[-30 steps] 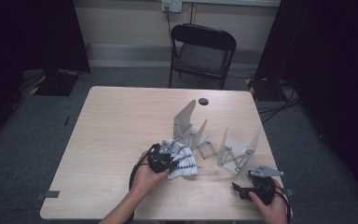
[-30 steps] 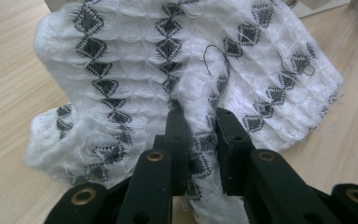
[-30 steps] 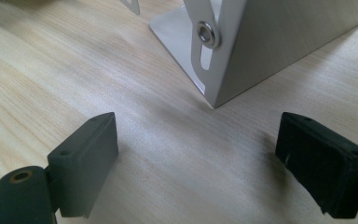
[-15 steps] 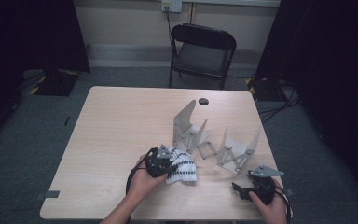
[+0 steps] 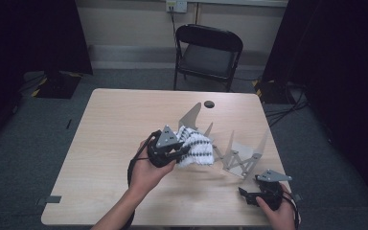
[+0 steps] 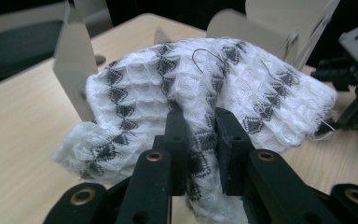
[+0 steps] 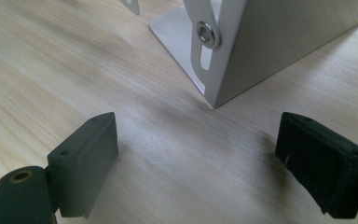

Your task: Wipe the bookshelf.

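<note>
Left hand-held gripper (image 5: 181, 152) pinches a fold of the white patterned cloth (image 5: 196, 147) clear of the tabletop (image 5: 110, 124) beside the metal rack (image 5: 242, 155), presumably for hanging; right hand-held gripper (image 5: 244, 195) rests wide-jawed near the front-right corner.

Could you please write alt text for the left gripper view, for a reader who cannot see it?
The left gripper has its two black jaws shut on a bunched white knitted cloth with black diamond patterns. Behind the cloth stand the grey metal plates of an expanding rack on a light wooden table, with the other gripper at the right edge.
</note>
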`<state>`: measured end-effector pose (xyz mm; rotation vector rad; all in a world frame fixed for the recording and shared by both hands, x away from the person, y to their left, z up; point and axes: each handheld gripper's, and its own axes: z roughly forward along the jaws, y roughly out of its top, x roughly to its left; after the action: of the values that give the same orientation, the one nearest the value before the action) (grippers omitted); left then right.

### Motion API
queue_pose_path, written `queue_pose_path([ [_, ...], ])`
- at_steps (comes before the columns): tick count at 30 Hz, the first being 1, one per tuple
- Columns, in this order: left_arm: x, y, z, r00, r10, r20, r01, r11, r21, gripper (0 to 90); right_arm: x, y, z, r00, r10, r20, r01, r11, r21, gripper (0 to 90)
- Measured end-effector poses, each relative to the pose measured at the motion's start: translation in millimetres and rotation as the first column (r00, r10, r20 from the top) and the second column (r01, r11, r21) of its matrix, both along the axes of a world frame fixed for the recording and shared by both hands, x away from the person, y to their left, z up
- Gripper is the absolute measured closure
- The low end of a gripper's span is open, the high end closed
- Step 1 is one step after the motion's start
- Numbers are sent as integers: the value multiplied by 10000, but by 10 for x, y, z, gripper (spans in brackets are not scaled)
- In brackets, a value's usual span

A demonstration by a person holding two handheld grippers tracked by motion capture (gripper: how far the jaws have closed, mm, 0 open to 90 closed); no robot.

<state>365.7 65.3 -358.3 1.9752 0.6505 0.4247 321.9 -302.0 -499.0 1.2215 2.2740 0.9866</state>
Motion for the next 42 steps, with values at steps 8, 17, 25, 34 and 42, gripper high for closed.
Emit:
queue_pose_path([
  [8,7,-243,-259,9985,-362,-406,379,9984,419,765,0,0,0,10000,0,-1,0,10000,3,123],
  [17,35,-408,-623,9920,-520,-1148,606,9955,728,765,0,0,0,10000,-2,-1,2,10000,4,123],
  [25,33,-427,-723,9902,-496,-1304,602,9951,785,766,0,0,0,10000,-2,-1,2,10000,3,122],
  [34,41,-388,-759,9879,-440,-1486,547,9962,682,766,0,0,0,10000,-1,0,1,10000,3,122],
  [42,46,-286,-535,9948,-299,-976,351,9980,522,768,0,0,0,10000,-2,0,2,10000,4,123],
])
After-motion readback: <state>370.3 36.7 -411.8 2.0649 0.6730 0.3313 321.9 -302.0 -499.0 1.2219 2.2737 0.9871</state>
